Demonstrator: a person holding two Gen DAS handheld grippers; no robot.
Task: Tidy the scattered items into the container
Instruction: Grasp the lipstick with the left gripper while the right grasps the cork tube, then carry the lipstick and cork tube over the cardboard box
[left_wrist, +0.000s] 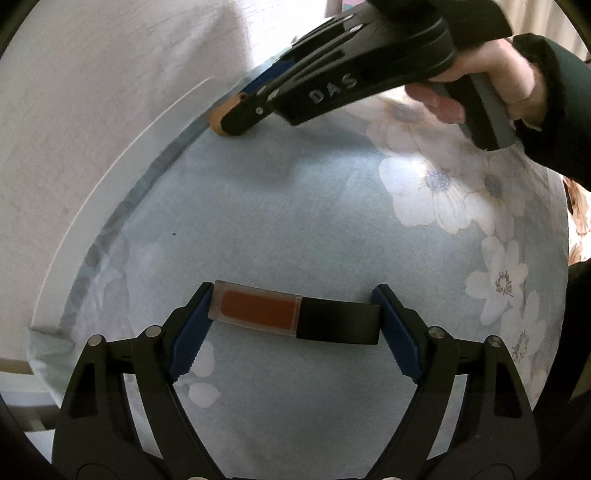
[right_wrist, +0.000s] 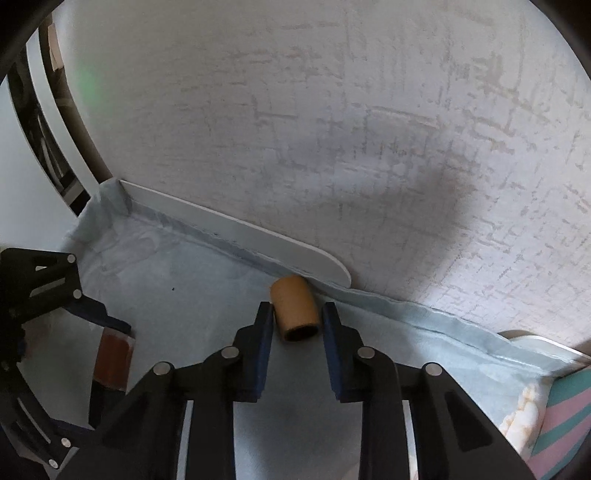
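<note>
Spread across a floral cloth (left_wrist: 295, 206) beside a pale wall (right_wrist: 332, 110), with no container in sight. At six o'clock in the left wrist view, a lip gloss (left_wrist: 295, 315) lying crosswise between the pads of the left gripper (left_wrist: 295, 317), jaws wide and just meeting its two ends; whether gripped or only bracketed, cannot tell. Looks light, rigid, slick plastic; likely to pivot if pinched end to end, better taken across the black cap. At twelve o'clock from the right gripper (right_wrist: 297, 317), a cardboard tube (right_wrist: 295, 308) lying against the wall's trim, left pad touching, right pad just clear, jaws partly open. Probably feather-light and crushable; gentle squeeze across the middle advised.
</note>
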